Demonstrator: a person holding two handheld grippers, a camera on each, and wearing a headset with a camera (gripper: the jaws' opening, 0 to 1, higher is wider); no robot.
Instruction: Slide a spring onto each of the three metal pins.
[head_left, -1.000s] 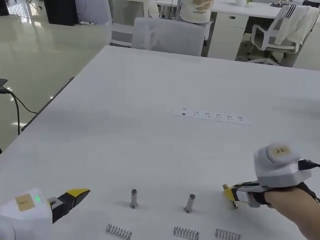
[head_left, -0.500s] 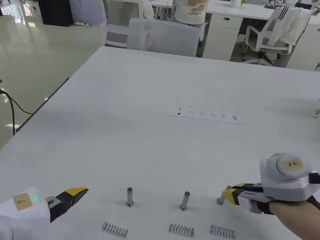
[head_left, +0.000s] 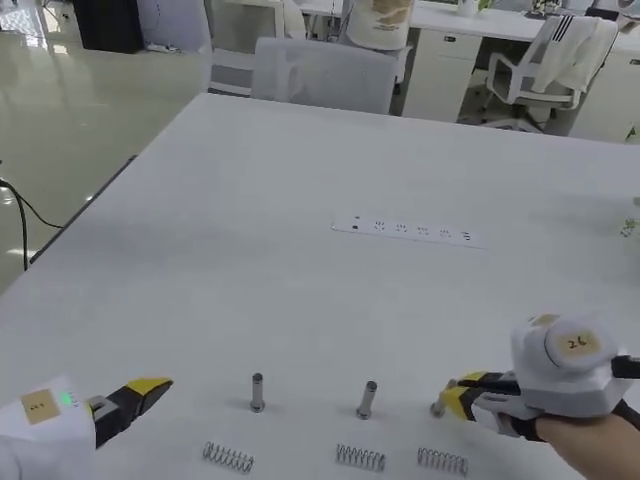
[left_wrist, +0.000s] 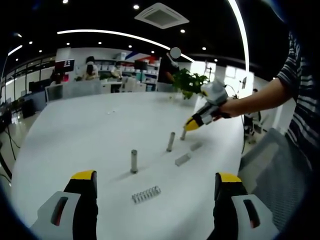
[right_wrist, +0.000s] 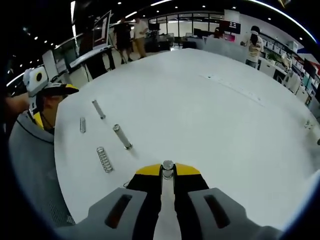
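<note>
At the head view's lower right, the right gripper (head_left: 446, 398) clamps a short upright steel pin (right_wrist: 167, 165) while the left gripper (left_wrist: 155, 177) gapes, so next likely comes threading a coiled wire spring (head_left: 441, 460).

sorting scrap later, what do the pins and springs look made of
Pins: solid metal, probably steel, smooth silvery finish with bright glints. Springs: thin coiled metal wire, likely steel, grey and duller; too small to tell any coating.
</note>
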